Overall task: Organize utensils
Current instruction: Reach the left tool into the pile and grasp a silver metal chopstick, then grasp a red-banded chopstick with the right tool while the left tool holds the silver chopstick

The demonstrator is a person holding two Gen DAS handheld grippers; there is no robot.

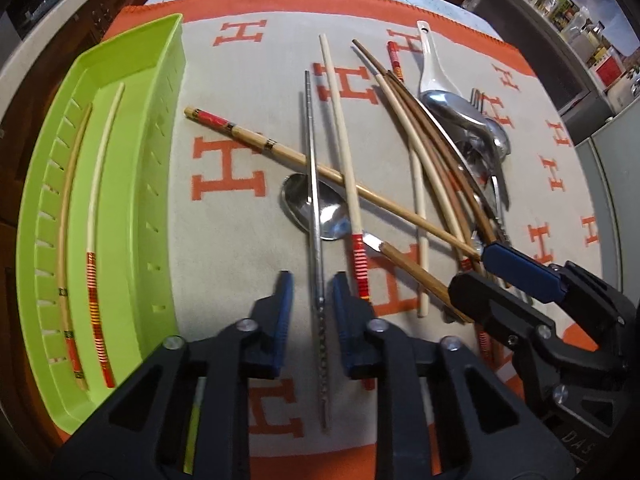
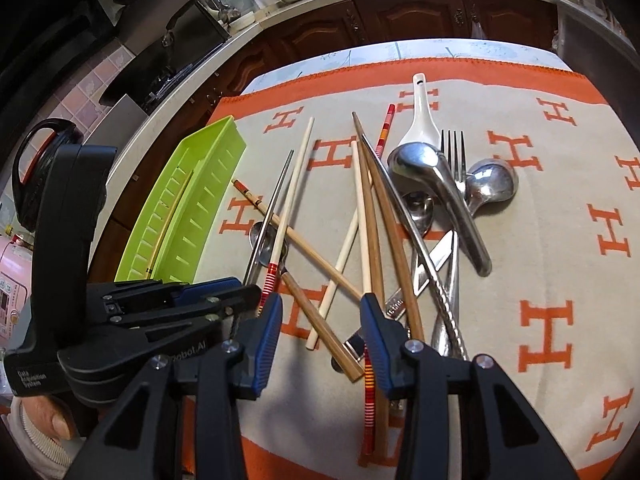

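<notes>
left hand-held gripper (image 1: 310, 286) agape astride metal chopstick (image 1: 314, 200) | close squarely, lift level | right hand-held gripper (image 2: 320, 308) agape, empty

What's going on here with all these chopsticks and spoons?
A person is sorting utensils with two hand-held grippers. The green tray holds two chopsticks so far. The left hand-held gripper is open astride a metal chopstick, not yet gripping. The right hand-held gripper hovers open over the jumbled pile on the orange-bordered cloth.

We are in a home kitchen: behind the orange-bordered cloth (image 2: 520, 76) runs a pale countertop (image 2: 240, 40) over dark wooden cabinets (image 2: 400, 20), with jars (image 1: 580, 20) beside it.
</notes>
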